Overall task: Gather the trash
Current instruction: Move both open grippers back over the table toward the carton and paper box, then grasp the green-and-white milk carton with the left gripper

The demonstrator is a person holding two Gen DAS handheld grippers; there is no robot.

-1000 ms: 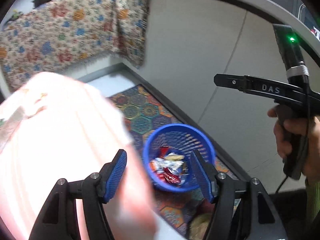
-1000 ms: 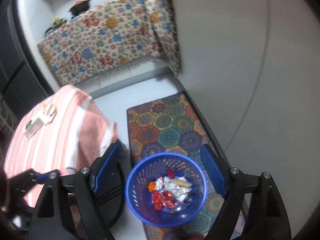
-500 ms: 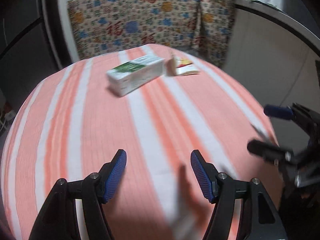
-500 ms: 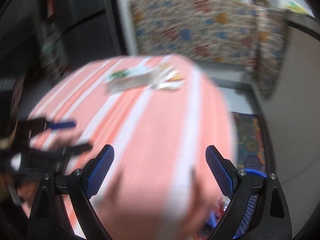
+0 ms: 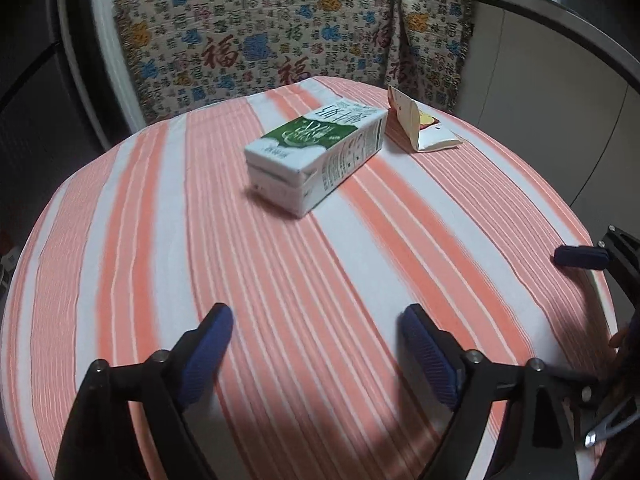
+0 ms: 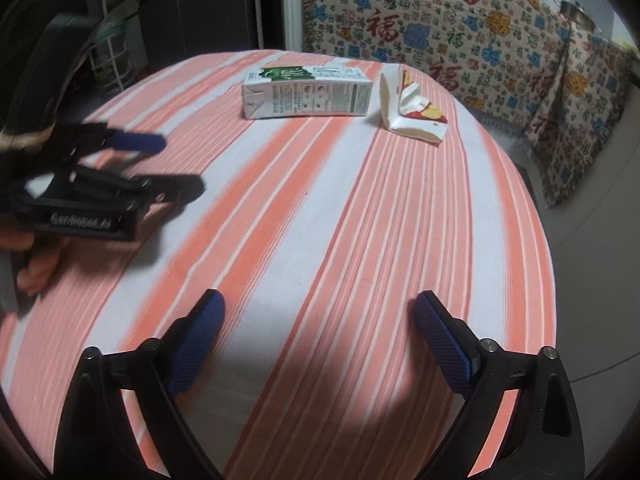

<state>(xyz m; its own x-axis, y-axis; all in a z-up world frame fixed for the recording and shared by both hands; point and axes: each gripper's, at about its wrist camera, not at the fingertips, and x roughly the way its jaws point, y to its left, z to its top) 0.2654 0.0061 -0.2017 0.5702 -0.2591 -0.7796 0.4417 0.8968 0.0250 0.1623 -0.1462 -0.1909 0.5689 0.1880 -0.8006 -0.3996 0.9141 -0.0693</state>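
Both claws have swung away from the floor basket and now hover over the striped desk (image 5: 280,280): left claw (image 5: 316,344) and right claw (image 6: 320,336) both released, holding nothing. Far across the desk lies a milk carton (image 5: 320,152), a crumpled wrapper (image 5: 420,128) just right of it.

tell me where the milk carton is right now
The milk carton lies on its side on the far part of the striped tablecloth, just left of the crumpled wrapper, ahead of both open grippers.
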